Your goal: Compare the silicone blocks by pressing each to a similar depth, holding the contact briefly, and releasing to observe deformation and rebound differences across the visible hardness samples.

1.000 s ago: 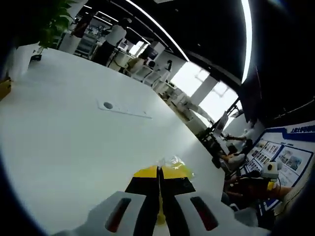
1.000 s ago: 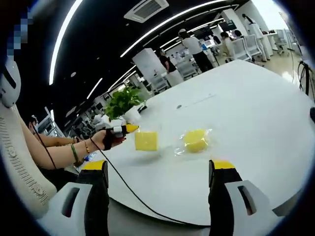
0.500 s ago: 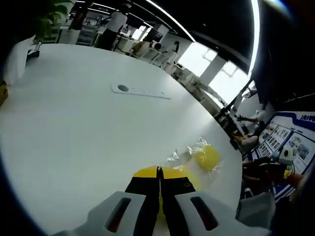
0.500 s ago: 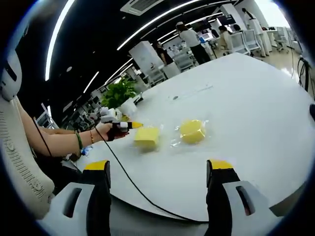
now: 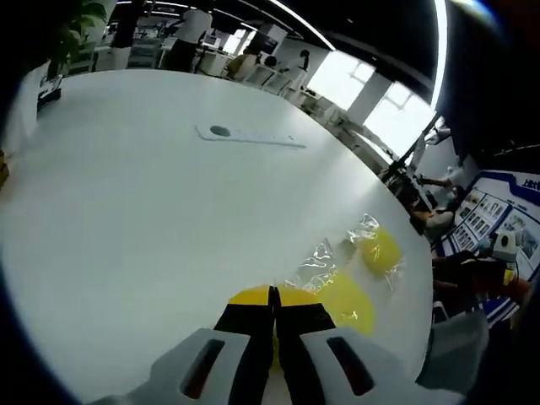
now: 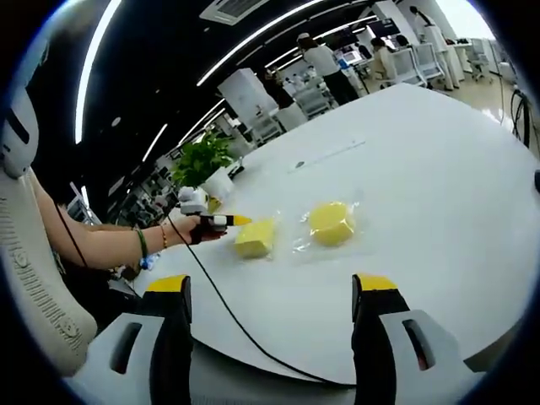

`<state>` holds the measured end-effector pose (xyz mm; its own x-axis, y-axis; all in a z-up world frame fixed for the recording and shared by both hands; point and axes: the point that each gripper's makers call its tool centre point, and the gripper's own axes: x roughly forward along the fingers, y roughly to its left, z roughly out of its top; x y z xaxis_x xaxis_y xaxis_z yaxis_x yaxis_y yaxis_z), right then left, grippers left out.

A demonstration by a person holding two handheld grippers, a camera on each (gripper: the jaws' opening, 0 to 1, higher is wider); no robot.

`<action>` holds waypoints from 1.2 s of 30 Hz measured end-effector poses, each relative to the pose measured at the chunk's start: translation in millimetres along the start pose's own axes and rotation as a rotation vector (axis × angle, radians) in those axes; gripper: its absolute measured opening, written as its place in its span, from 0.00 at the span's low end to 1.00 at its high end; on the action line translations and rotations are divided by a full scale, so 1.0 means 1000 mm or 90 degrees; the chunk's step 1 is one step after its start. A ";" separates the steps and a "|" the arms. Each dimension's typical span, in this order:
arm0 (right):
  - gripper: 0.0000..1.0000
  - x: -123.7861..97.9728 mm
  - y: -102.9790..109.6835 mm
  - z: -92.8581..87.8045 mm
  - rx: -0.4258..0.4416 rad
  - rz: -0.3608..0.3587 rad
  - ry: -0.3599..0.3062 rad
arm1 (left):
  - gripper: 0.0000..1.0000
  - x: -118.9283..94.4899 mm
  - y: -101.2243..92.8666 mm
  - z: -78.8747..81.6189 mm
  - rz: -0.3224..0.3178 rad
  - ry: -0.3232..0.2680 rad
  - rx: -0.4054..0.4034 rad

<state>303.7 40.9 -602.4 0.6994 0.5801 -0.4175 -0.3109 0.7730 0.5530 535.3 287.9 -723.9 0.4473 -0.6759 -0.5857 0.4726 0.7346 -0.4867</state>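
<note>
Lower centre, left gripper view: the left gripper (image 5: 272, 333) has its fingers pressed together, tips down against the near silicone block (image 5: 344, 301), likely so the closed tips act as one blunt probe.
Left of centre, right gripper view: that same block (image 6: 256, 238) lies on the white worktop (image 6: 439, 177), with the person's hand (image 6: 187, 228) bringing the yellow tip to its edge.
Centre, right gripper view: the second silicone block (image 6: 330, 223), in clear wrapping, waits just beside the first, untouched.
Bottom, right gripper view: the right gripper (image 6: 271, 305) hangs back off the worktop edge, fingers wide apart, holding nothing.
Step, by my reading: the press-and-hold on the first sample.
</note>
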 end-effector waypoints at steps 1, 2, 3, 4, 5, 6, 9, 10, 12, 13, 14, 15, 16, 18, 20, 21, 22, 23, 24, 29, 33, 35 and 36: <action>0.72 0.001 0.001 0.000 0.000 0.001 0.001 | 0.00 0.000 0.001 0.000 0.001 -0.003 -0.009; 0.72 0.002 0.001 0.000 0.000 0.004 0.003 | 0.00 0.000 0.002 0.000 0.000 -0.008 -0.023; 0.72 0.002 0.002 -0.001 0.000 0.005 0.003 | 0.00 -0.001 0.003 0.000 -0.002 -0.011 -0.038; 0.72 0.003 0.002 -0.001 0.000 0.008 0.004 | 0.00 -0.001 0.002 0.000 -0.006 -0.015 -0.053; 0.72 0.004 0.003 -0.001 -0.001 0.009 0.005 | 0.00 -0.002 0.003 0.000 -0.011 -0.019 -0.078; 0.71 0.004 0.004 -0.001 -0.004 0.012 0.006 | 0.00 -0.002 0.003 0.001 -0.013 -0.024 -0.092; 0.70 0.004 0.006 0.000 -0.010 0.017 0.006 | 0.03 -0.005 0.007 -0.001 -0.011 -0.037 -0.124; 0.70 0.004 0.006 0.000 -0.012 0.018 0.005 | 0.06 -0.006 0.008 -0.001 -0.007 -0.041 -0.125; 0.69 0.004 0.006 0.000 -0.011 0.019 0.005 | 0.13 -0.007 0.010 -0.002 0.004 -0.049 -0.130; 0.70 0.003 0.006 0.001 -0.012 0.018 0.005 | 0.19 -0.008 0.012 -0.002 0.011 -0.055 -0.140; 0.70 0.003 0.006 0.001 -0.013 0.018 0.005 | 0.22 -0.009 0.013 -0.002 0.014 -0.060 -0.148; 0.69 0.003 0.006 0.001 -0.014 0.018 0.005 | 0.24 -0.011 0.014 -0.001 0.017 -0.067 -0.154; 0.69 0.003 0.005 0.001 -0.014 0.018 0.005 | 0.25 -0.012 0.013 -0.001 0.019 -0.072 -0.157; 0.69 0.002 0.005 0.001 -0.016 0.019 0.004 | 0.28 -0.016 0.012 0.000 0.024 -0.085 -0.160; 0.69 0.002 0.006 0.002 -0.018 0.021 0.003 | 0.33 -0.020 0.012 0.002 0.034 -0.096 -0.160; 0.69 0.003 0.007 0.003 -0.020 0.022 0.003 | 0.35 -0.022 0.011 0.002 0.038 -0.099 -0.156; 0.69 0.003 0.008 0.004 -0.026 0.025 0.002 | 0.38 -0.025 0.009 0.001 0.045 -0.100 -0.151; 0.69 0.003 0.008 0.005 -0.028 0.027 0.000 | 0.41 -0.028 0.009 0.001 0.050 -0.102 -0.147; 0.68 0.004 0.010 0.007 -0.032 0.033 -0.004 | 0.43 -0.032 0.006 0.000 0.053 -0.104 -0.138; 0.72 0.007 0.016 0.019 -0.049 0.053 -0.033 | 0.48 -0.050 -0.004 -0.003 0.071 -0.111 -0.090; 0.72 0.008 0.020 0.024 -0.063 0.069 -0.037 | 0.51 -0.069 -0.018 -0.008 0.077 -0.120 -0.055; 0.72 0.008 0.023 0.025 -0.070 0.078 -0.031 | 0.54 -0.079 -0.026 -0.010 0.081 -0.128 -0.043; 0.72 0.008 0.023 0.026 -0.074 0.080 -0.033 | 0.55 -0.083 -0.028 -0.010 0.082 -0.132 -0.039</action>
<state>318.7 56.9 -574.4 0.6816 0.6623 -0.3111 -0.4680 0.7214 0.5105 477.7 323.9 -668.2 0.6504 -0.5688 -0.5034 0.3573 0.8139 -0.4581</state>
